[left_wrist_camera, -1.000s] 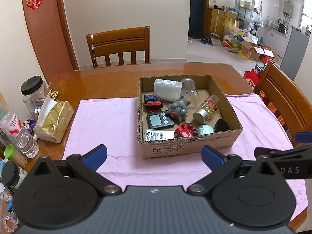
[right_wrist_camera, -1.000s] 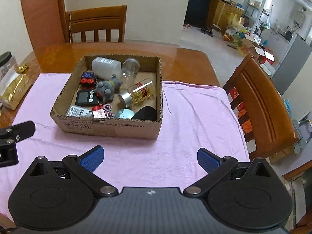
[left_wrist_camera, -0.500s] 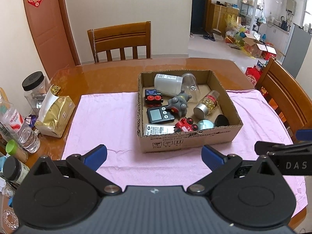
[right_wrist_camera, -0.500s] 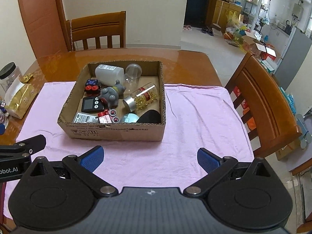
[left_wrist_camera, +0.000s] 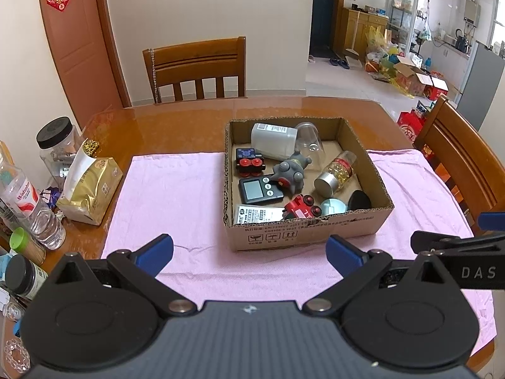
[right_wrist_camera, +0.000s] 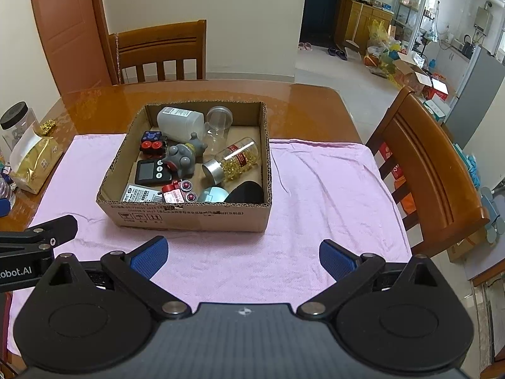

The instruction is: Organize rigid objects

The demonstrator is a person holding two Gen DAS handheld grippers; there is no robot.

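Both grippers hang above the near edge of the tabletop, over the pink towel, holding nothing. Left gripper has its blue-padded fingers spread wide; right gripper likewise spread wide, nothing between the pads. Neither touches the box.

Cardboard box sits on the towel around the middle of the tabletop, open top, all items loose inside. At the far wall of the box: white plastic bottle on its side, clear plastic cup beside it toward the right. Far left part: small blue toy with red wheels. Centre: grey toy figure, leaning against the black digital timer just left of it. Right of centre: jar of yellow capsules lying tilted, silver lid toward the near side. Along the near wall, left to right: flat white labelled packet, red toy car, pale blue round thing, black rounded thing in the near right corner.

At the left edge of the tabletop, off the towel: gold bag, black-lidded clear jar, water bottle, smaller jars near the near left corner. Wooden chair at the far edge, another chair at the right edge.
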